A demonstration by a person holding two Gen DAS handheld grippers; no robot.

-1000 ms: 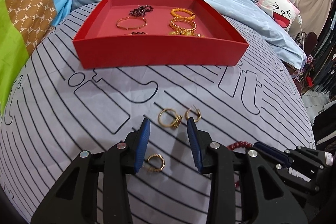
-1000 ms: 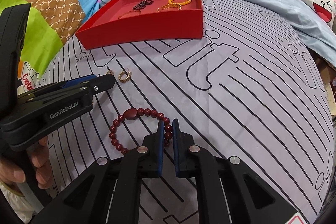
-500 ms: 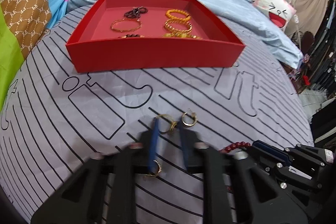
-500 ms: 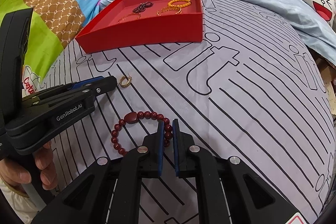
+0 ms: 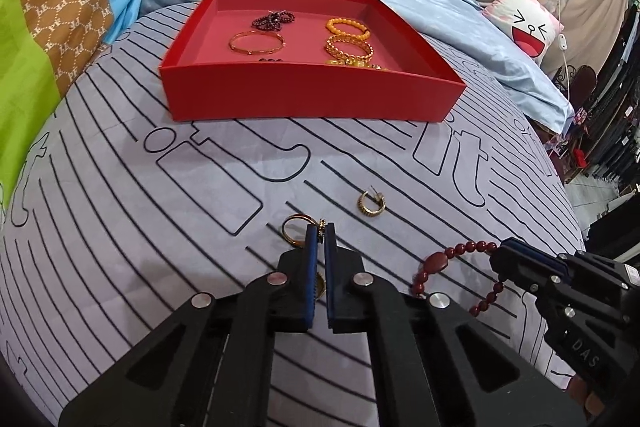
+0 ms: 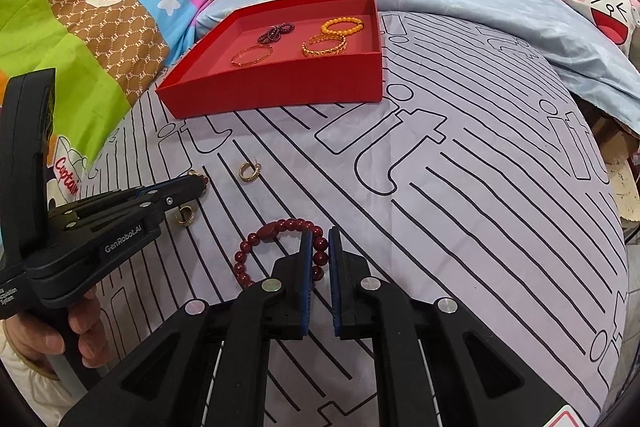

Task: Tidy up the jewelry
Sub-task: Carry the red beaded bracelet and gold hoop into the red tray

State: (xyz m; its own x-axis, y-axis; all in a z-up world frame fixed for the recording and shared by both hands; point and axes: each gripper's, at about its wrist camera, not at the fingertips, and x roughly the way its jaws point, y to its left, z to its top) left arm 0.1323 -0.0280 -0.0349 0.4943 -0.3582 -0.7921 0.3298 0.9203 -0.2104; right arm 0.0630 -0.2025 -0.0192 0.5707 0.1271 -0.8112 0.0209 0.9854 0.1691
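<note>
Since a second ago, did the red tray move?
No. The red tray has the same printed circle on the striped sheet just below its front left corner.

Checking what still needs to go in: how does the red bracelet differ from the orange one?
The red bracelet lies on the striped sheet outside the tray; the orange bracelet is inside it. The red one is pinched by the shut right gripper; the orange one lies free. The red one has one larger oblong bead; the orange one's beads look uniform. Both are beaded loops.
</note>
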